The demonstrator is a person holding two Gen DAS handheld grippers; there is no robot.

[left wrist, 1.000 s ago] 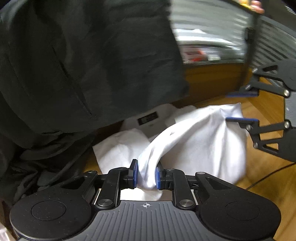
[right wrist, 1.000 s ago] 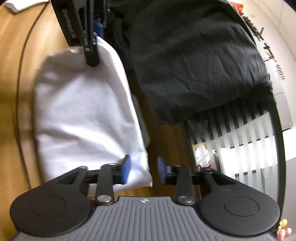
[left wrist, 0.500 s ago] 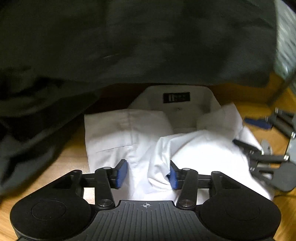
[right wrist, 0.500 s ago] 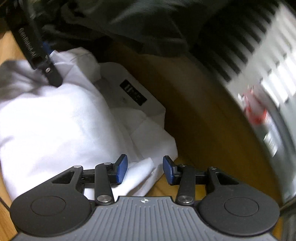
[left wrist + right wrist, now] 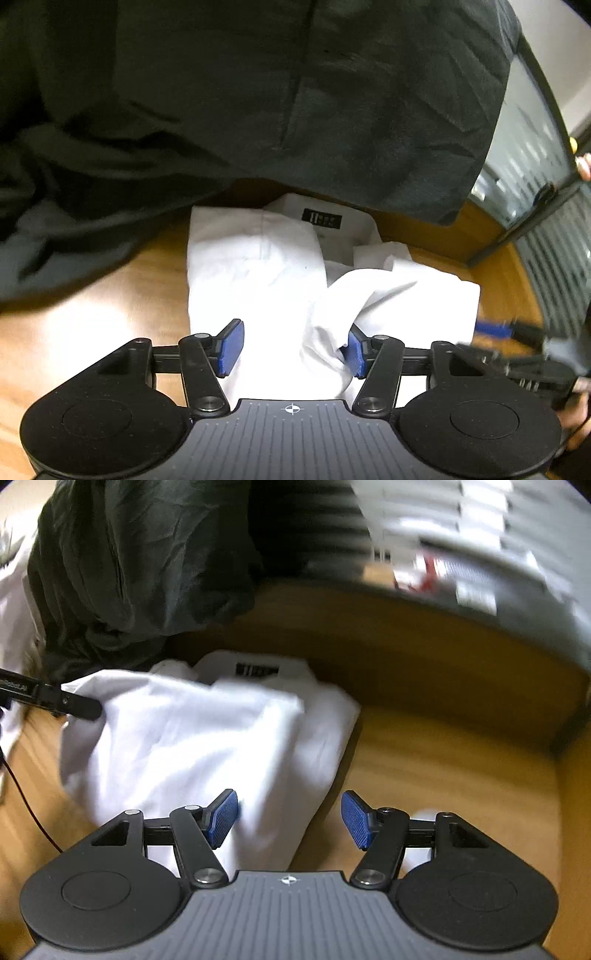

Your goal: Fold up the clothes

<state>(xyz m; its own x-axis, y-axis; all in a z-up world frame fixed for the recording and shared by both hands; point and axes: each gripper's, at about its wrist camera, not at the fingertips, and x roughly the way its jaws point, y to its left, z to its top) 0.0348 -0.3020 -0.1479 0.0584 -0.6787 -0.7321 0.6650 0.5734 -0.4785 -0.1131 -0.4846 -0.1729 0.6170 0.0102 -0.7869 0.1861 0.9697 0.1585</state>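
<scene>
left hand-held gripper (image 5: 291,347): wide open over white shirt (image 5: 251,273) | right hand-held gripper (image 5: 290,819): wide open

A: Left gripper (image 5: 291,349) — released the white shirt (image 5: 255,273); jaws now spread wide.
B: Right gripper (image 5: 290,819) widened too. Shirt dropped from lifted to folded flat on the table (image 5: 443,775).

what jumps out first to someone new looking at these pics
The bright white shirt, folded on the wooden table with a black label at its collar, draws the eye first. Behind it looms a heap of dark clothes. In front, both the left gripper and right gripper show open blue fingers.
</scene>
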